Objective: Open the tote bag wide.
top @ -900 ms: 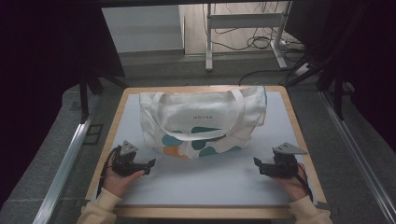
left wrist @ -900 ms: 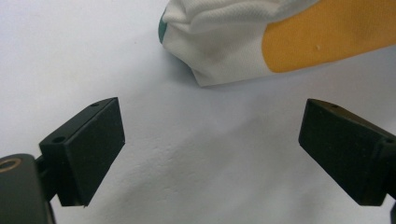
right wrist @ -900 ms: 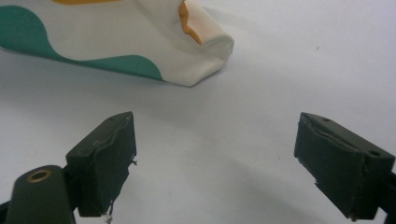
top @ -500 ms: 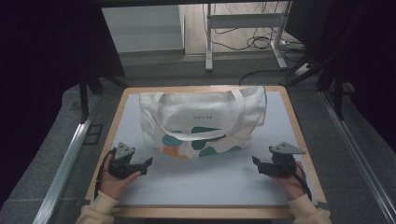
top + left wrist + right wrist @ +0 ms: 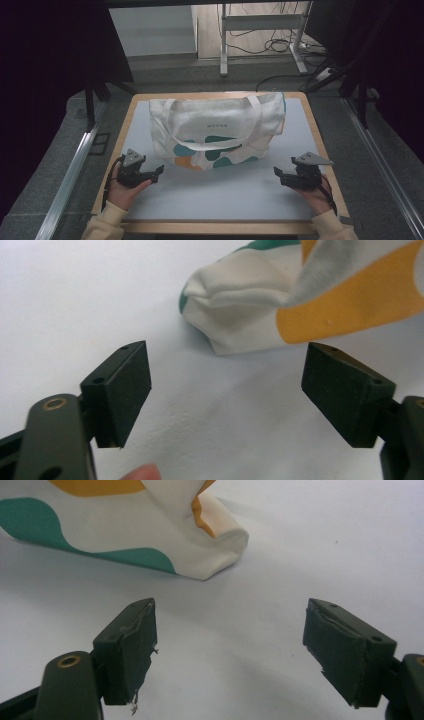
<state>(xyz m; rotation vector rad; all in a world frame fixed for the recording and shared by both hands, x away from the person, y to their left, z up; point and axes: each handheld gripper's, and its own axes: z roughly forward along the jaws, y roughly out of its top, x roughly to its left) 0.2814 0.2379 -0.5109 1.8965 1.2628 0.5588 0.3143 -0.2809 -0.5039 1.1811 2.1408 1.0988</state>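
A white cloth tote bag (image 5: 220,127) with green and orange patches lies flat on the pale table top (image 5: 210,195), its handles across its front. My left gripper (image 5: 159,171) rests low at the bag's near left corner (image 5: 220,315), jaws wide apart and empty, a short way off the cloth. My right gripper (image 5: 276,175) sits off the bag's near right corner (image 5: 215,545), also open with nothing between its pads (image 5: 135,650). Both point inward toward the bag.
The table has a wooden rim (image 5: 320,145). Metal rails (image 5: 70,170) run along both sides on the grey floor. A desk frame with cables (image 5: 265,35) stands behind the table. Bare table surface lies in front of the bag.
Both grippers have slid slightly inward toward the bag's near corners. The bag has not moved.
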